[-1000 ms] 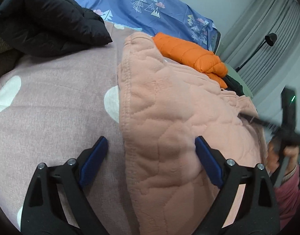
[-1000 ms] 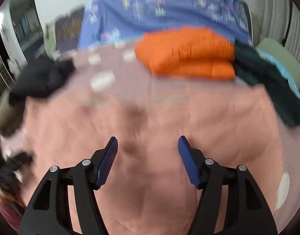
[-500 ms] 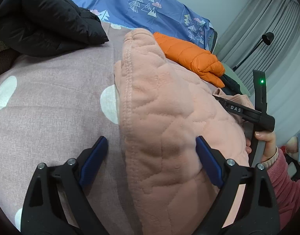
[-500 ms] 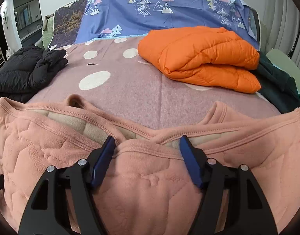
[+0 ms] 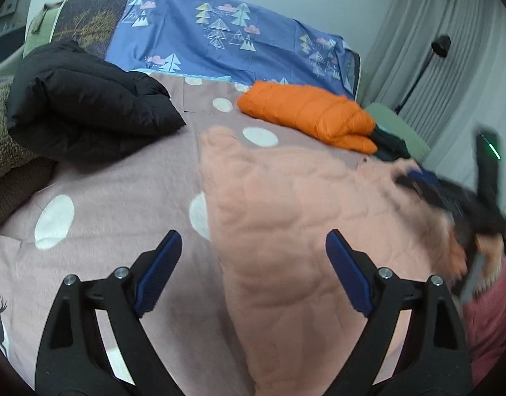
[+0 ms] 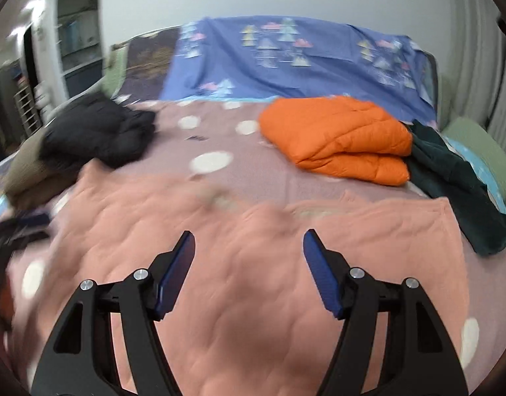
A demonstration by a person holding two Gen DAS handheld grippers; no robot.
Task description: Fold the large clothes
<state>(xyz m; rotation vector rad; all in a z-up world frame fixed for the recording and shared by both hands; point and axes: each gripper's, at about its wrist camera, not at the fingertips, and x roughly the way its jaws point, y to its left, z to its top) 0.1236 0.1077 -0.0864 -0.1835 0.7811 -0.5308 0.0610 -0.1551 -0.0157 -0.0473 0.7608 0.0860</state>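
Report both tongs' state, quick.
Left tongs: open, holding nothing, over the pink garment's edge.
Right tongs: open, holding nothing, above it.

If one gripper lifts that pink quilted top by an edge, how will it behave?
The pink top would probably droop: it lies soft and rumpled on the bedspread. Its thick quilting suggests some weight, so it may sag. The open right gripper likely grips its textured fabric without slipping.
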